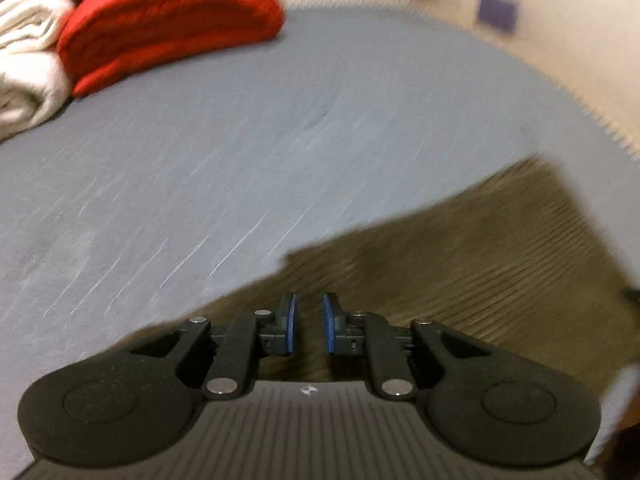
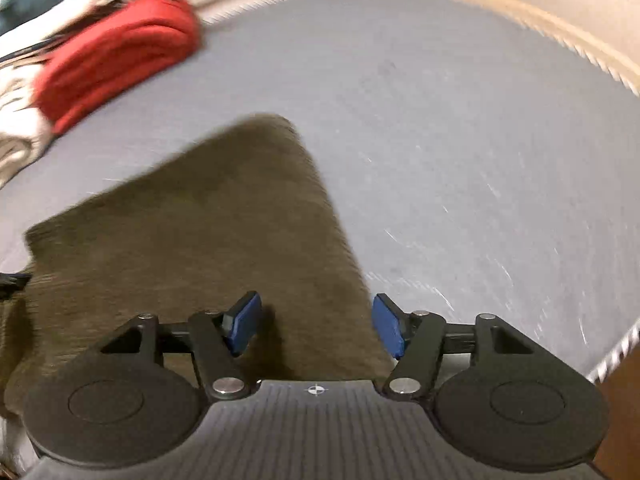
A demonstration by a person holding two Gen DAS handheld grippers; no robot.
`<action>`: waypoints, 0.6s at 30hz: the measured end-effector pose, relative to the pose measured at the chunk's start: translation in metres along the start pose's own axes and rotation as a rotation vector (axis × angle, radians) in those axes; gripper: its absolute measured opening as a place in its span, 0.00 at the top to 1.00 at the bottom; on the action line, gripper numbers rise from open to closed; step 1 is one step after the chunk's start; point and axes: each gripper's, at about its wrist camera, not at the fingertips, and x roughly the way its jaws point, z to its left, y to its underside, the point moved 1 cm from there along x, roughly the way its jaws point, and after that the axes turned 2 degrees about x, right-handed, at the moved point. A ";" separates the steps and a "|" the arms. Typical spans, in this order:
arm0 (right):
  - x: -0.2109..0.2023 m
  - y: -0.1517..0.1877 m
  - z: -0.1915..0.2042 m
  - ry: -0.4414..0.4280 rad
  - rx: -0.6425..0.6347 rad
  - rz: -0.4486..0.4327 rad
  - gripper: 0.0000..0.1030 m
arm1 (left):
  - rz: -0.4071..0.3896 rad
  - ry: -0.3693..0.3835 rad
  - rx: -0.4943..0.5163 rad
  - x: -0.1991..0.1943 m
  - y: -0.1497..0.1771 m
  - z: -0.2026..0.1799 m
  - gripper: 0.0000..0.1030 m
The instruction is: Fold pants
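Note:
The olive-brown pants lie flat on the grey bed sheet, with a straight folded edge running up to the right. My left gripper hovers over their near left part, its blue pads a narrow gap apart with flat cloth showing through the gap. In the right wrist view the pants taper to a corner at the far end. My right gripper stands open and wide over their right edge, nothing pinched between its pads. Both views are motion-blurred.
A folded red blanket and a white blanket are stacked at the far left of the bed; both also show in the right wrist view, red blanket. The mattress edge curves along the right, with a beige wall behind.

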 end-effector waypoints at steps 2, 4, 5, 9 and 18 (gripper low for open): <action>0.001 0.004 -0.003 -0.012 0.032 0.012 0.31 | -0.072 0.059 0.040 -0.023 -0.002 -0.014 0.84; 0.002 0.007 -0.003 -0.019 0.030 0.007 0.30 | -0.092 0.120 0.081 -0.030 0.001 -0.028 0.84; 0.002 0.007 -0.002 -0.019 0.030 0.001 0.29 | -0.081 0.151 0.089 -0.030 0.007 -0.033 0.84; 0.001 0.009 -0.010 -0.013 0.061 -0.001 0.27 | 0.135 0.062 0.121 0.028 0.034 -0.030 0.80; 0.001 0.007 -0.014 -0.022 0.077 0.023 0.26 | 0.043 0.234 0.126 -0.037 0.033 -0.026 0.68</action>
